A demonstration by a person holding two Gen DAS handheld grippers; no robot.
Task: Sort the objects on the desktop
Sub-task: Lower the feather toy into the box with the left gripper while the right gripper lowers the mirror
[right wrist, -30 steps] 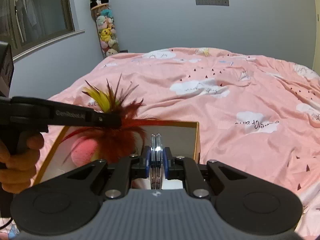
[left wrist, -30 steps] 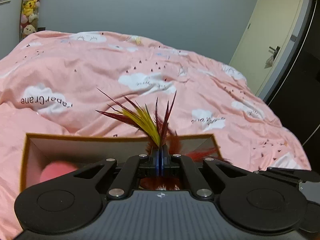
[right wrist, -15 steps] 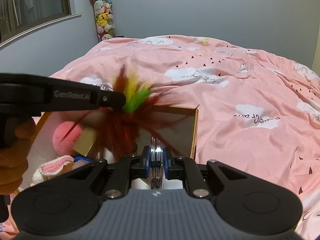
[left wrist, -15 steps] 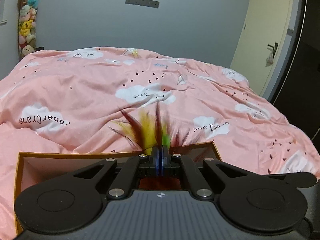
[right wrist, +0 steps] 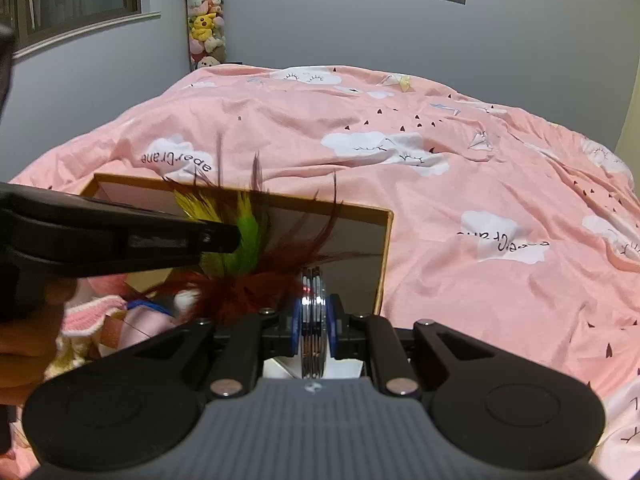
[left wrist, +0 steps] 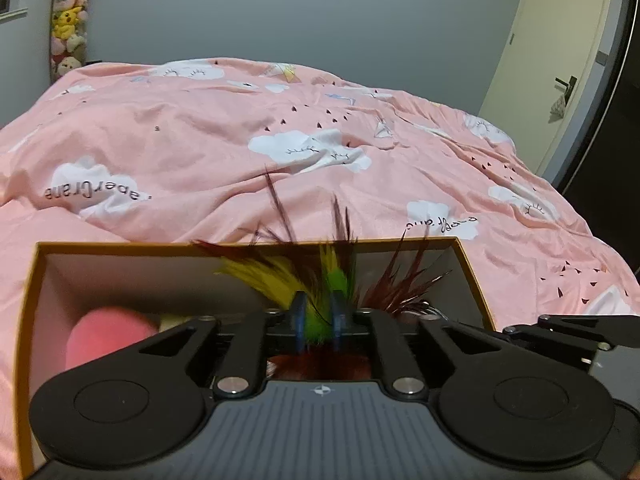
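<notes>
Left hand-held gripper (left wrist: 316, 322) is parted a little, with the feather toy (left wrist: 316, 280) loose between its blue pads over the cardboard box (left wrist: 120, 249) on the pink bed (left wrist: 240, 152). Right hand-held gripper (right wrist: 314, 332) is closed on stacked metal discs (right wrist: 313, 320) (beside the box's right wall).
</notes>
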